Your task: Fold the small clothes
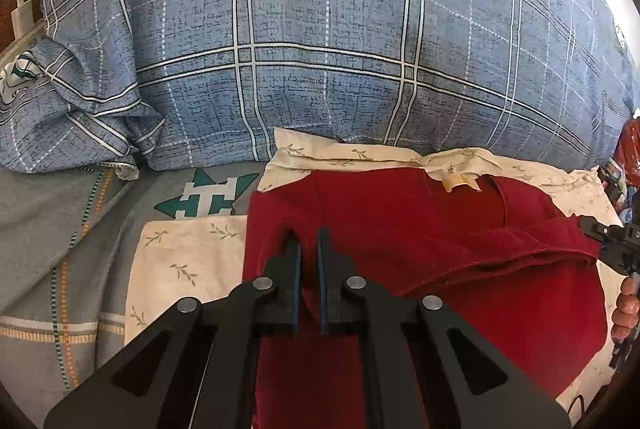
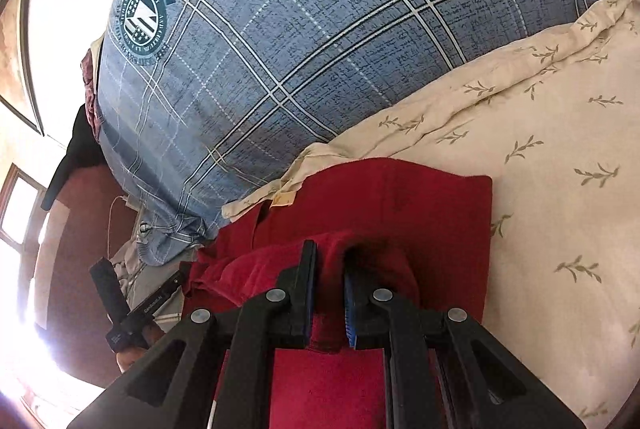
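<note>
A fold is under way: the left tongs point(image 1: 309, 235) and the right tongs point(image 2: 330, 261) are each pinched narrow on an edge of the red garment point(image 1: 400, 221), which lies in the lower centre of both views on a cream leaf-print cloth point(image 1: 180, 261) on the bed. Next, I judge, the lifted edge must be carried across evenly and released. The garment's near part is hidden behind the tongs.

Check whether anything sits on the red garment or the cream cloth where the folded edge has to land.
Nothing visible does. The left gripper and right gripper are each shut on the red garment; ahead, its flat part and the cream leaf-print cloth lie bare. The blue plaid pillow sits beyond them.
</note>
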A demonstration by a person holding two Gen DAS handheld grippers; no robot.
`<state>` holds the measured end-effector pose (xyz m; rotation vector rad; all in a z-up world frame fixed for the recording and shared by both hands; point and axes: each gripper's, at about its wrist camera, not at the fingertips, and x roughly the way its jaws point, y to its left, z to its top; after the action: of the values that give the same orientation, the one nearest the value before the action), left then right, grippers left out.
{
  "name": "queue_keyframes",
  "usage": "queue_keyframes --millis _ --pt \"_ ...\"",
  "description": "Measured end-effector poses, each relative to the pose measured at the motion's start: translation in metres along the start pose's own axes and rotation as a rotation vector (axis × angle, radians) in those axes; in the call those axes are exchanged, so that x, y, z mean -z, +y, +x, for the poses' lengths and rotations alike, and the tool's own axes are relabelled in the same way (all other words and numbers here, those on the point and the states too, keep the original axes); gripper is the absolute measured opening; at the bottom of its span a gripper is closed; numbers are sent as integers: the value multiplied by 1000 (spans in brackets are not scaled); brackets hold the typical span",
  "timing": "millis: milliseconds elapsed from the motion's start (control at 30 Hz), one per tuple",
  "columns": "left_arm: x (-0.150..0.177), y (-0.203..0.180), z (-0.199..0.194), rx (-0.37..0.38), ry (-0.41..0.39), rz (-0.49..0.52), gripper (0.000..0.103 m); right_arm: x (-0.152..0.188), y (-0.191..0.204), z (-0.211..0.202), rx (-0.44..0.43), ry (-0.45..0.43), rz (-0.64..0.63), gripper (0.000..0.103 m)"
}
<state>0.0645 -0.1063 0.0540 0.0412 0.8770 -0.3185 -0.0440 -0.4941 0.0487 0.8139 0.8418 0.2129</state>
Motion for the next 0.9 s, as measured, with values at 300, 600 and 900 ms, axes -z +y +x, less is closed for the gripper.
queue_keyframes --millis 300,600,900 --pt "-8 6 19 22 30 -62 6 -5 -10 4 -54 24 60 28" --pt "-3 -3 -34 79 -107 -45 79 20 31 -55 -31 -85 -129 56" --pt "-9 -14 -5 36 -44 -24 79 13 61 11 128 -12 -268 50"
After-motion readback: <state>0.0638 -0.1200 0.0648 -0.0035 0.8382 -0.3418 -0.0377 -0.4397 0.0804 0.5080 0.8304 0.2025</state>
